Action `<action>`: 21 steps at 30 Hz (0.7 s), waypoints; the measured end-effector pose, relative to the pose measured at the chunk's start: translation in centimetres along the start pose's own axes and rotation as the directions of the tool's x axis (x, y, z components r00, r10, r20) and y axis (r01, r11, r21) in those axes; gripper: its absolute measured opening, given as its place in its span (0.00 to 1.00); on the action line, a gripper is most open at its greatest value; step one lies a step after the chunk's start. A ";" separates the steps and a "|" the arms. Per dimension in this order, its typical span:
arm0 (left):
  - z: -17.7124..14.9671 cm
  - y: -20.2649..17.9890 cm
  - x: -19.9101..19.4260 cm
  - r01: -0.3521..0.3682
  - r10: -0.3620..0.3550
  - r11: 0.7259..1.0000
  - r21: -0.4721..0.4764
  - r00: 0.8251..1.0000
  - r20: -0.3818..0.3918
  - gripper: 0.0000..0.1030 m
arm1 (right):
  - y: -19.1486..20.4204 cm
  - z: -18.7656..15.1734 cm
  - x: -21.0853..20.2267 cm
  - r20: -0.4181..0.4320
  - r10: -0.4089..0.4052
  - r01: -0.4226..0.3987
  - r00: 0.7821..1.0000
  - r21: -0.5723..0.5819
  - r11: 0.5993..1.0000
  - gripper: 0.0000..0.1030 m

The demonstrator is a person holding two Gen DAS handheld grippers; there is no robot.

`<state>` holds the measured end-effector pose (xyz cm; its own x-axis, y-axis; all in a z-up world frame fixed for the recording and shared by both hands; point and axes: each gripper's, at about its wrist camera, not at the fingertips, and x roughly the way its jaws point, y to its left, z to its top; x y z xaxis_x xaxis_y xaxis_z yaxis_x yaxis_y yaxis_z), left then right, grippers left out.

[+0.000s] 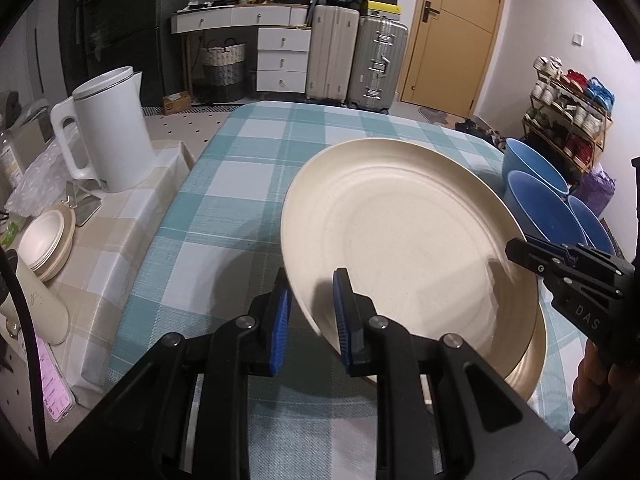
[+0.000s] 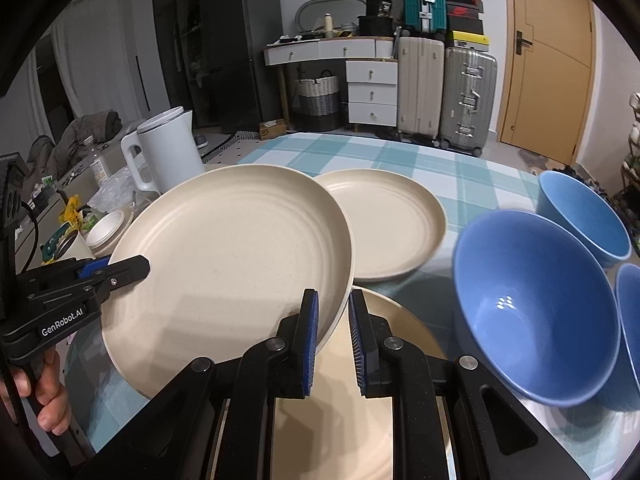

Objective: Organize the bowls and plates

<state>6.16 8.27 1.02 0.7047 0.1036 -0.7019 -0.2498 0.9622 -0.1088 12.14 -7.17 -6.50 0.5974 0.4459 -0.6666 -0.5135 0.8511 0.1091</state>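
A large cream plate hangs tilted above the teal checked table. My left gripper is shut on its near left rim, and my right gripper is shut on the opposite rim. A second cream plate lies on the table right under the lifted one. Farther back a third cream plate lies flat. Three blue bowls sit at the right: a big one, one behind it, and one cut off by the edge.
A white kettle and a stack of small cream bowls stand on a beige checked side table at the left, with a pink phone near its front. Suitcases and drawers stand beyond the table.
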 end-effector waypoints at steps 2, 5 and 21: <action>0.0 -0.3 -0.1 0.006 -0.006 1.000 0.012 1.000 -0.004 0.16 | -0.3 -0.3 -0.4 0.001 -0.007 0.007 1.000 0.009 1.000 0.16; -0.1 -0.8 -0.1 0.021 -0.020 0.999 0.035 1.000 -0.013 0.17 | -0.6 -0.8 -1.0 0.001 -0.022 0.022 1.000 0.018 1.000 0.16; -1.7 -4.3 -0.2 0.066 -0.059 0.988 0.137 0.997 -0.056 0.18 | -2.4 -3.8 -4.2 0.002 -0.090 0.090 0.996 0.069 0.994 0.16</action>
<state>6.03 3.66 0.44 0.6798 0.0326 -0.7327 -0.1095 0.9923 -0.0574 8.50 -12.19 -6.76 0.6424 0.3675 -0.6725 -0.4140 0.9049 0.0990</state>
